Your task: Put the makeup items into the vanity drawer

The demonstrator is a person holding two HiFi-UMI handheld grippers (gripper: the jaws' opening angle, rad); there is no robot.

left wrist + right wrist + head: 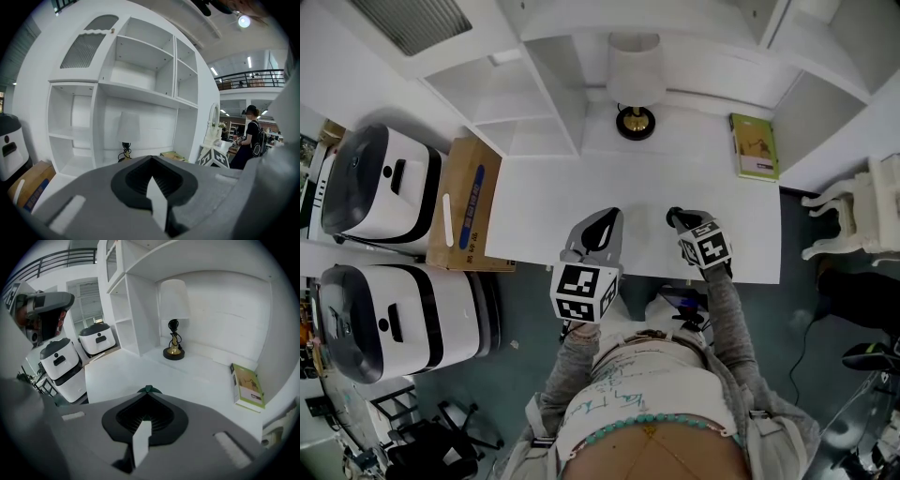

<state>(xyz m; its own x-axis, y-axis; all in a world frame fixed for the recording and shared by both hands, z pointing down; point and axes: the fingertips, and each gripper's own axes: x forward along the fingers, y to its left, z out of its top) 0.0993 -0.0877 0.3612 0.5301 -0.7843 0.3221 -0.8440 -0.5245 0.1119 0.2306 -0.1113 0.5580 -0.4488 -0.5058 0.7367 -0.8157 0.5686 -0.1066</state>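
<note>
I hold both grippers over the near edge of the white vanity top (562,202). My left gripper (612,217) is grey, its jaws pressed together with nothing between them; in the left gripper view its jaws (151,158) point at the vanity's shelves. To its right, my right gripper (675,217) is shut, and a small dark green item (148,390) sticks out at the jaw tips (147,393). No drawer shows plainly; something blue (682,301) lies under the desk edge by my body.
A lamp (635,84) stands at the back of the vanity and a green book (754,145) lies at its right. A cardboard box (467,204) and two white appliances (380,183) sit left of the desk. A white carved seat (853,220) is at the right.
</note>
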